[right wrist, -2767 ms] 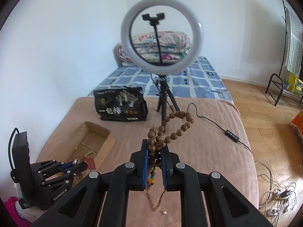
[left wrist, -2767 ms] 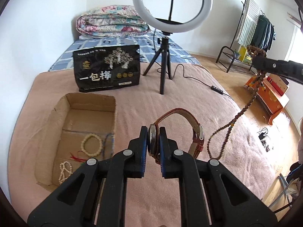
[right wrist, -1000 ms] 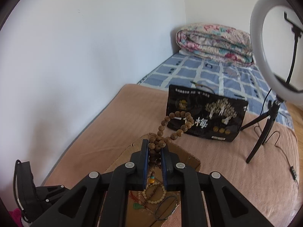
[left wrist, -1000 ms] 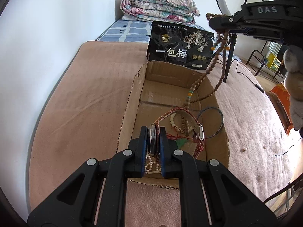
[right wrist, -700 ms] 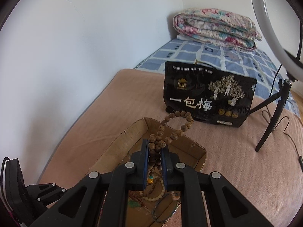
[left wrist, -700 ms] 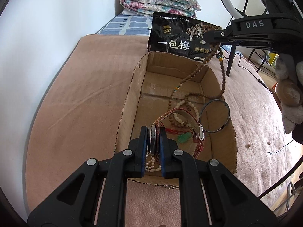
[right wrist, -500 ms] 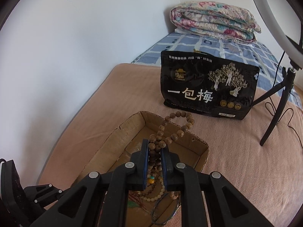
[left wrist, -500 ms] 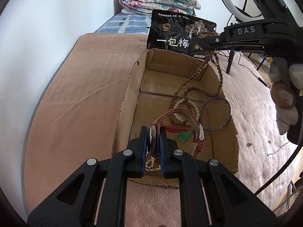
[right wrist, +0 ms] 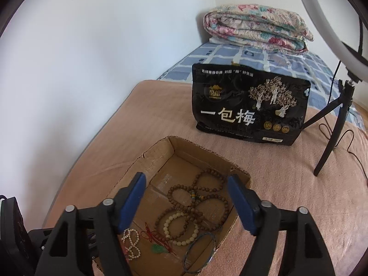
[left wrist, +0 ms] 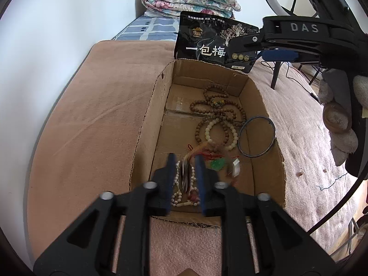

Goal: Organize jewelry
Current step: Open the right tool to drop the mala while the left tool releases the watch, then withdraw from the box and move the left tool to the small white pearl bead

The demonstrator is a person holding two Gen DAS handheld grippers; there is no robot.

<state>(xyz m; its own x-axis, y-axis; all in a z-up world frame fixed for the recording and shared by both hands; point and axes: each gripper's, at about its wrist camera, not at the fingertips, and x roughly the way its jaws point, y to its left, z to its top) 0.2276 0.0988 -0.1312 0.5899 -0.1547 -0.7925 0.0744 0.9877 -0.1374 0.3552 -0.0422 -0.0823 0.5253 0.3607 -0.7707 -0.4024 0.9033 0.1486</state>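
Observation:
An open cardboard box (left wrist: 147, 119) (right wrist: 128, 174) sits on the pink blanket. In it lie a long brown bead necklace (left wrist: 218, 108) (right wrist: 200, 200), a cream bead bracelet (left wrist: 220, 133) (right wrist: 181, 230), a thin blue bangle (left wrist: 256, 135) (right wrist: 200, 250), a green pendant on red cord (left wrist: 217, 163) (right wrist: 157, 248) and a pearl strand (right wrist: 132, 241). My left gripper (left wrist: 185, 172) is open over the box's near end; the watch (left wrist: 184, 174), blurred, is between its jaws, its strap buckle (left wrist: 234, 168) to the right. My right gripper (right wrist: 186, 202) is open and empty above the box.
A black snack bag (left wrist: 214, 43) (right wrist: 250, 108) stands behind the box. A ring light tripod (right wrist: 333, 133) and its cable stand to the right. A folded quilt (right wrist: 257, 27) lies at the back. A white wall runs along the left.
My right gripper opened and the brown bead necklace dropped into the box. My left gripper opened and the watch came loose between its jaws.

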